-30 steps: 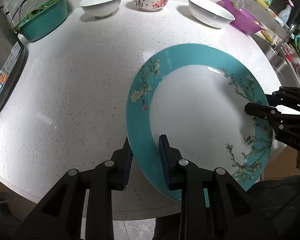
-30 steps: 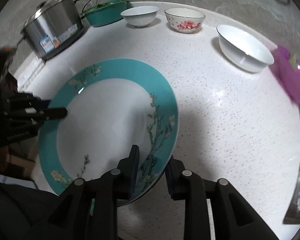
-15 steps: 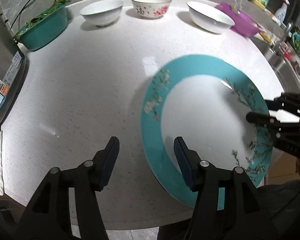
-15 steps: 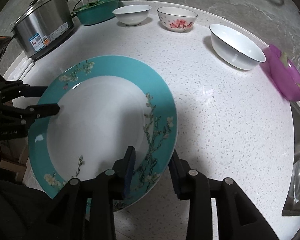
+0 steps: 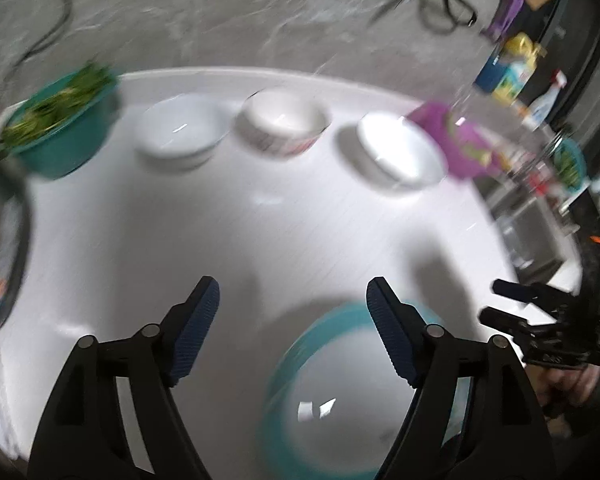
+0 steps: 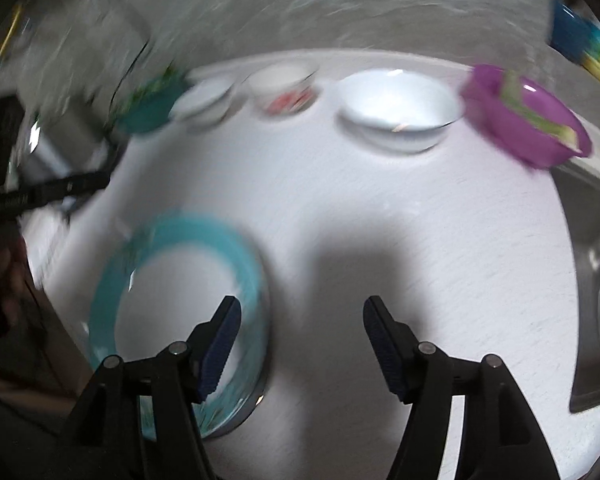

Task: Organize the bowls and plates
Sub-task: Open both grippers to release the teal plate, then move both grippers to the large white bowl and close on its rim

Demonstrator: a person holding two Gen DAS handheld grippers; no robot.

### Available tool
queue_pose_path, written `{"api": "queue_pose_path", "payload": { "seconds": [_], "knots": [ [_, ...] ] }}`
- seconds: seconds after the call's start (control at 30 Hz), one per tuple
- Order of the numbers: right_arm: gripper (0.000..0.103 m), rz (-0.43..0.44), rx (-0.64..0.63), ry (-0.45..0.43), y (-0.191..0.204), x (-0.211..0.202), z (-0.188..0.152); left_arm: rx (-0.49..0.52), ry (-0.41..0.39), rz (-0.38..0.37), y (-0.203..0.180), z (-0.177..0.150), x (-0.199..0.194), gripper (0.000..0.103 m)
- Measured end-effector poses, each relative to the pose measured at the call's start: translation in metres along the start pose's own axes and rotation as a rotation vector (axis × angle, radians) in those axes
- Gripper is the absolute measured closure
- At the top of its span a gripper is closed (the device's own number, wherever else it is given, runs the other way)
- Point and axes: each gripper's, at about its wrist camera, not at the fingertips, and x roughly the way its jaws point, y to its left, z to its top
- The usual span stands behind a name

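Note:
A teal-rimmed plate [image 5: 340, 396] with a white centre lies flat on the white counter [image 5: 260, 240] near its front edge; it also shows in the right wrist view [image 6: 172, 292]. My left gripper [image 5: 292, 328] is open and empty, raised above the plate's left side. My right gripper [image 6: 300, 340] is open and empty, just right of the plate. At the back stand a small white bowl [image 5: 180, 136], a red-flowered bowl [image 5: 284, 124] and a wide white bowl [image 5: 396, 156]. Both views are blurred by motion.
A teal basin of greens [image 5: 60, 128] sits at the back left. A purple bowl [image 6: 528, 116] sits at the back right. A steel pot [image 6: 64, 140] stands at the left and a sink [image 6: 596, 280] lies to the right.
Both grippers have let go of the plate, opened wide and pulled up and back. The plate now rests on the counter.

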Motion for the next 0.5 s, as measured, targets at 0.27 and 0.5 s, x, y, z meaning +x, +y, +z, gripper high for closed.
{"api": "queue_pose_path", "payload": {
  "seconds": [0.27, 0.5],
  "knots": [
    [0.026, -0.021, 0.275, -0.052, -0.115, 0.008, 0.110, 0.062, 0.113, -0.008, -0.066, 0.106, 0.109, 0.023],
    [0.027, 0.004, 0.332, -0.009, -0.148, 0.055, 0.134, 0.069, 0.184, 0.046, -0.097, 0.151, 0.197, 0.023]
  ]
}}
